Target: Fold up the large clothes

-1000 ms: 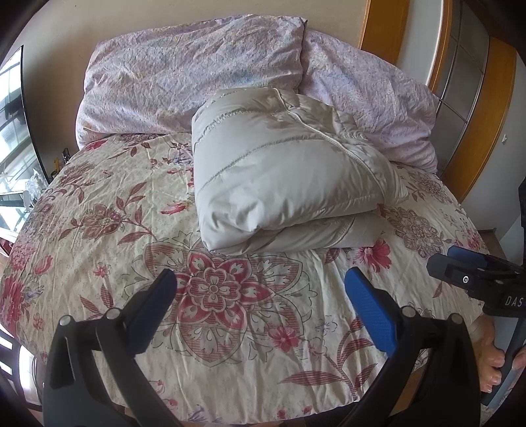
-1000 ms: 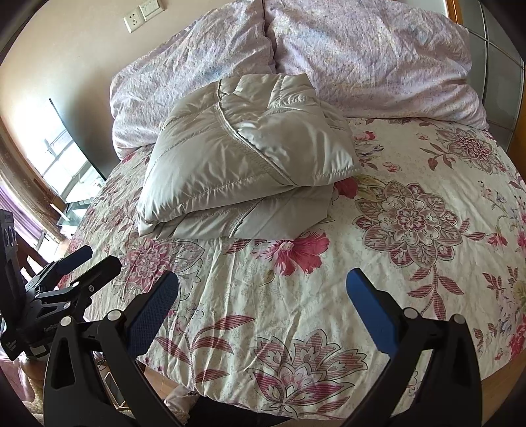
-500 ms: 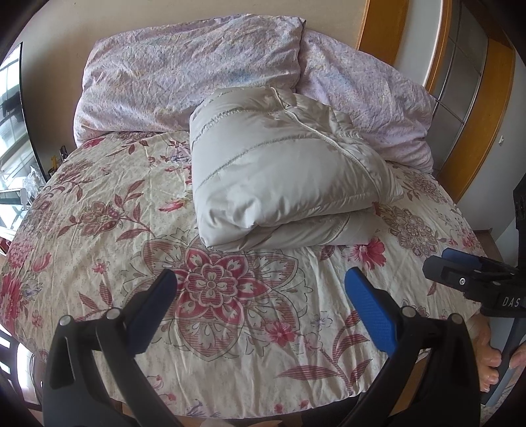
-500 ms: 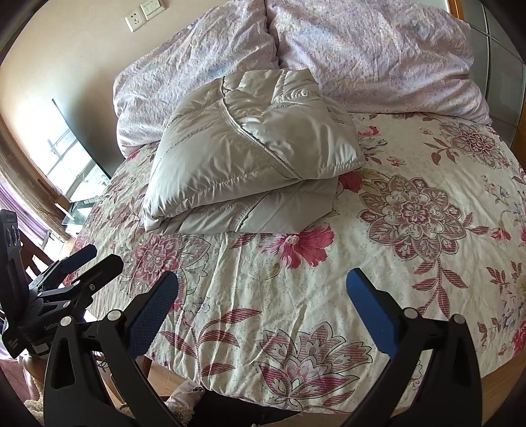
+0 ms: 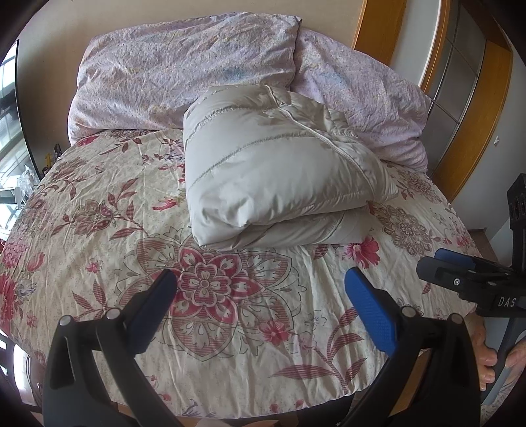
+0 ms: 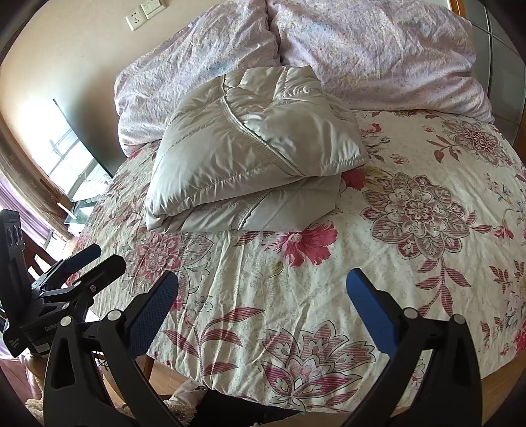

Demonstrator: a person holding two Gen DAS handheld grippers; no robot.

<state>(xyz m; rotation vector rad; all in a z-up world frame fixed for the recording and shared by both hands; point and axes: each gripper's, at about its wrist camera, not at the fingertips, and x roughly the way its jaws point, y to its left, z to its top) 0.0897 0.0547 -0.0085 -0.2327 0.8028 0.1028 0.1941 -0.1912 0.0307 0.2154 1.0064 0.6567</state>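
A pale grey padded jacket (image 5: 269, 170) lies folded in a thick bundle on the floral bedspread (image 5: 98, 230), near the pillows; it also shows in the right wrist view (image 6: 250, 157). My left gripper (image 5: 259, 302) is open and empty, held over the near part of the bed, well short of the jacket. My right gripper (image 6: 263, 302) is open and empty, also back from the jacket. The right gripper shows at the right edge of the left wrist view (image 5: 466, 276); the left gripper shows at the lower left of the right wrist view (image 6: 82, 272).
Two lilac pillows (image 5: 184, 75) lean on the wall behind the jacket. A wooden door frame (image 5: 473, 115) stands at the right of the bed. A window (image 6: 65, 157) and a wall socket (image 6: 134, 19) are to the left. The bed's near edge (image 6: 296, 407) is just below the grippers.
Both grippers have drawn back a little from the bed, so the jacket looks slightly farther off. The jacket has not moved. Both stay open.
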